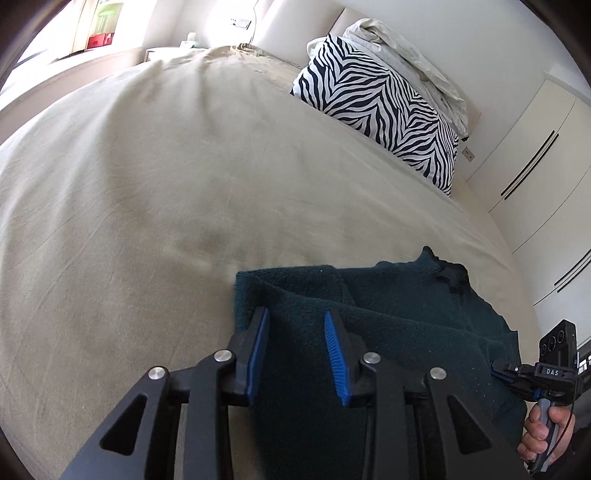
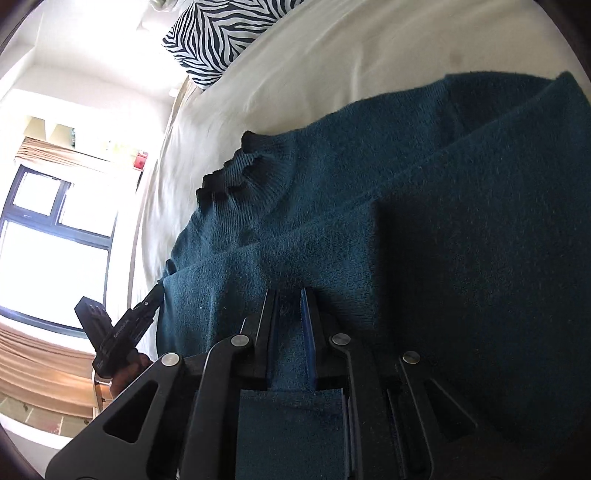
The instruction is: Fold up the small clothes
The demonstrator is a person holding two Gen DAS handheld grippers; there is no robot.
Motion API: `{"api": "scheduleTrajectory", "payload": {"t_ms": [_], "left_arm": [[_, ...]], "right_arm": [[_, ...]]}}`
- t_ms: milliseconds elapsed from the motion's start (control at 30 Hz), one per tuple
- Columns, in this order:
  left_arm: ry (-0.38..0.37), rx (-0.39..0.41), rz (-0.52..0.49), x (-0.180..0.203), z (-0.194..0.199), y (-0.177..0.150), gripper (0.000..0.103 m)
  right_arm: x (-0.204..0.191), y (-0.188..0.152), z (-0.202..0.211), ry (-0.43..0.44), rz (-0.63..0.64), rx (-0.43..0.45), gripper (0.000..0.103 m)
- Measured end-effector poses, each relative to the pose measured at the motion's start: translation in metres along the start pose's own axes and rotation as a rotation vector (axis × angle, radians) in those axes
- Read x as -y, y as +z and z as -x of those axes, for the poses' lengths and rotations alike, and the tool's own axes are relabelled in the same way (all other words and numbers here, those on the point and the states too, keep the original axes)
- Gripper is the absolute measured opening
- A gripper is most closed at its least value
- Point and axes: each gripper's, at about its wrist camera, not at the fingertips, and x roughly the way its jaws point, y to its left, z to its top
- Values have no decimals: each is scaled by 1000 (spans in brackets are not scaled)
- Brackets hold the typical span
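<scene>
Home bedroom. Bed with beige sheet fills most of the left wrist view. Zebra-print pillow at 1 o'clock, crumpled white bedding piled behind it against a padded headboard. White wardrobe doors with dark bar handles at 3 o'clock. Wall switch plate at 12 o'clock, bright window ledge at 11. Right wrist view: dark-framed window at 9 o'clock, folded tan blind above it.
</scene>
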Motion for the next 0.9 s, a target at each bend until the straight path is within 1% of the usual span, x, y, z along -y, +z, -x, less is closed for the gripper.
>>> {"api": "scheduleTrajectory", "payload": {"t_ms": [33,100,133,167,200,233,267,300,333,367,400,433,500,533,567,600,667,733,800,833,900], "left_arm": [[2,18,-15,4,10,-3,34],[-4,80,-54,15,35,-12,34],[-5,95,-87,22,42,-19,39],[7,94,-129,29,43,-27,40],[36,84,-170,34,40,-35,40],[66,53,-194,36,31,-42,40],[81,1,-189,32,17,-48,40],[75,0,-176,27,12,-52,40],[66,13,-164,25,16,-52,40],[67,11,-151,26,21,-50,40],[59,16,-137,26,30,-50,40],[48,26,-137,27,39,-52,40],[46,38,-157,31,59,-62,42],[37,46,-160,32,71,-69,45],[30,55,-157,32,84,-78,51],[26,58,-156,32,97,-88,56],[12,55,-156,30,121,-111,71],[-4,34,-150,25,144,-139,78],[-19,3,-134,17,165,-165,78],[-26,-12,-118,13,174,-177,78],[-55,-56,-45,0,189,-202,78]], "right_arm": [[3,-2,5,25,-9,18,12],[1,-7,20,44,-5,59,12],[0,-11,28,68,2,86,12],[-1,-14,33,88,7,103,13],[0,-17,33,87,13,101,19],[2,-19,30,57,16,86,33],[7,-21,24,38,13,70,35],[13,-22,23,64,25,74,34],[16,-22,25,80,35,80,32],[18,-23,30,81,14,83,32],[18,-25,38,69,-18,101,36],[17,-28,51,55,-29,130,42],[12,-38,77,39,-5,196,48],[10,-45,91,42,6,223,48],[9,-52,105,48,17,247,48],[8,-61,118,46,31,270,50],[7,-84,144,19,63,315,55],[8,-113,168,-10,92,351,65],[13,-143,189,-44,100,369,67],[17,-157,198,-48,99,376,68],[27,-187,214,-50,87,389,68]]}}
